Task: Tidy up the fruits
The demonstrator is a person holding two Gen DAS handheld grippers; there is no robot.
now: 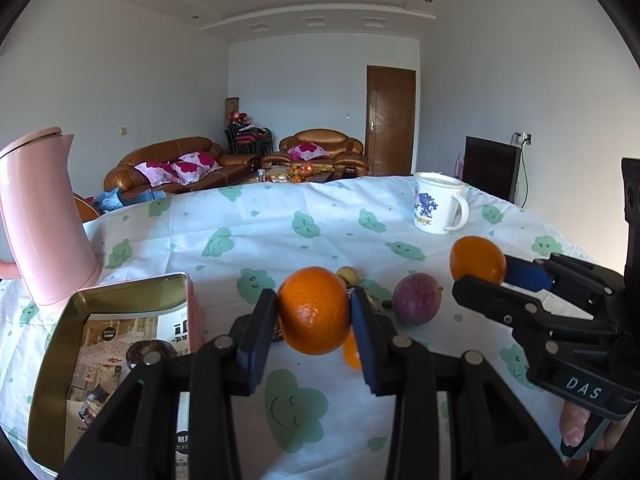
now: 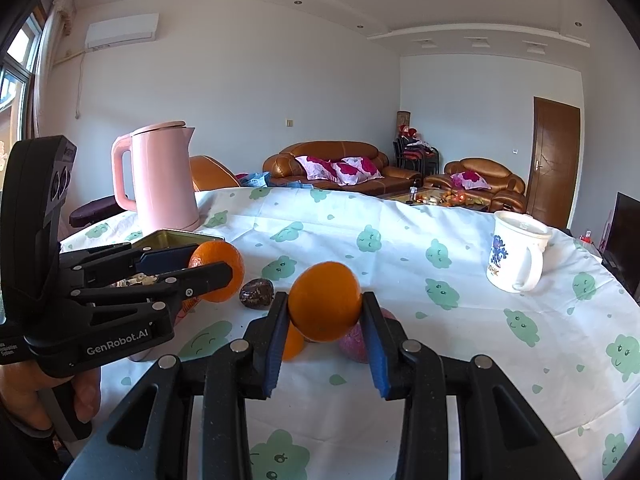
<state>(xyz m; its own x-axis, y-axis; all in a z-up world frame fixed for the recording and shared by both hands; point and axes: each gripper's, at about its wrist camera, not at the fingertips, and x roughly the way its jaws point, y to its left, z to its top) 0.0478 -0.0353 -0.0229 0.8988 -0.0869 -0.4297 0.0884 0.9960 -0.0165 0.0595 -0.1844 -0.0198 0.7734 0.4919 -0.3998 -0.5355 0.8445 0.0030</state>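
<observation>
My left gripper (image 1: pixel 314 312) is shut on an orange (image 1: pixel 314 310) and holds it above the tablecloth, beside the open tin box (image 1: pixel 60 360). My right gripper (image 2: pixel 325 312) is shut on a second orange (image 2: pixel 325 300), also lifted. Each gripper shows in the other's view: the right (image 1: pixel 480 276) with its orange (image 1: pixel 476 258), the left (image 2: pixel 212 264) with its orange (image 2: pixel 220 268). On the cloth lie a purple passion fruit (image 1: pixel 416 298), a third orange (image 1: pixel 351 352) partly hidden, a small yellowish fruit (image 1: pixel 347 275) and a dark wrinkled fruit (image 2: pixel 256 293).
A pink kettle (image 1: pixel 40 216) stands at the left behind the tin box, which holds a leaflet and a dark fruit (image 1: pixel 148 354). A white printed mug (image 1: pixel 438 208) stands at the far right of the table (image 1: pixel 280 220). Sofas and a door are behind.
</observation>
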